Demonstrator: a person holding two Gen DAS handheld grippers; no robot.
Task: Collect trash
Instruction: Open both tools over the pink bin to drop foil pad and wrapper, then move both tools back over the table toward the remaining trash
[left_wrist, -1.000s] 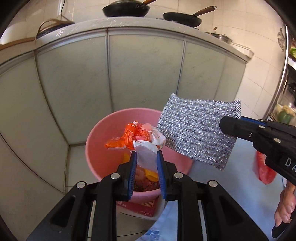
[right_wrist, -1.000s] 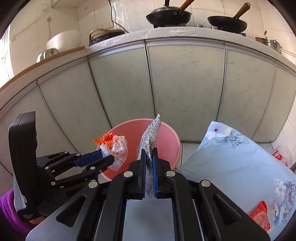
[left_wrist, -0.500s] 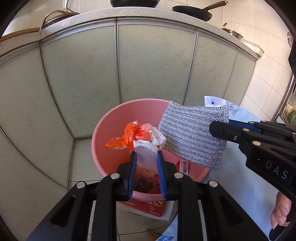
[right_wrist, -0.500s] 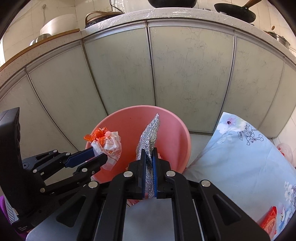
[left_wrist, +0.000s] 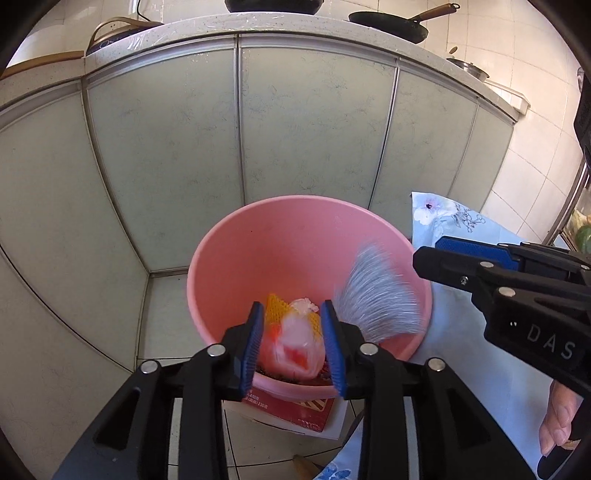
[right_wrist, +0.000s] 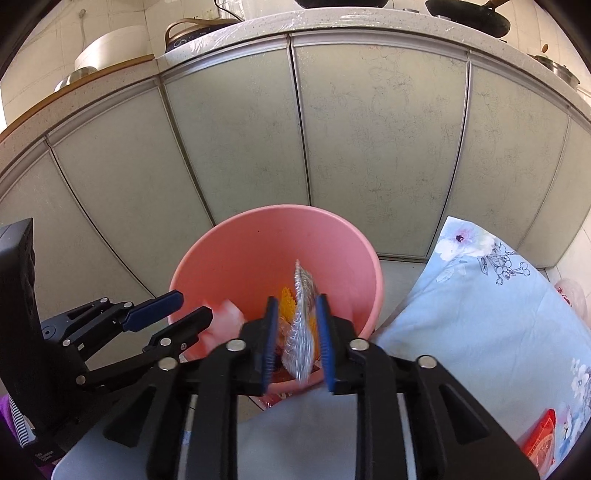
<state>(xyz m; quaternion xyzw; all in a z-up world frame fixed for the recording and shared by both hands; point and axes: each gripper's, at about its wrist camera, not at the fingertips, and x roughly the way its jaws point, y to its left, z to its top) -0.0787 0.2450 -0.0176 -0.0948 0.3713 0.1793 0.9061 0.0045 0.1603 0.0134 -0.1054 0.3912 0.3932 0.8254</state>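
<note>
place: home kitchen | evidence: pans (left_wrist: 388, 26) on counter (left_wrist: 295, 27); cabinet doors (left_wrist: 314, 129); tiled wall (left_wrist: 524, 55)

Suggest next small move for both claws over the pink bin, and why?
Probably lift both claws clear of the pink bin. Left claw and right claw have just been opening; the plastic bag and silver scrubbing cloth show blurred inside the bin's mouth, with gaps to the pads.

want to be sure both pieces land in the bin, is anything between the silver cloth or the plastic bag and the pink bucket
Nothing visible blocks either. The silver cloth and the plastic bag are blurred and already loose over the open pink bucket; the right gripper and left gripper have just been opening, with only earlier trash below.
</note>
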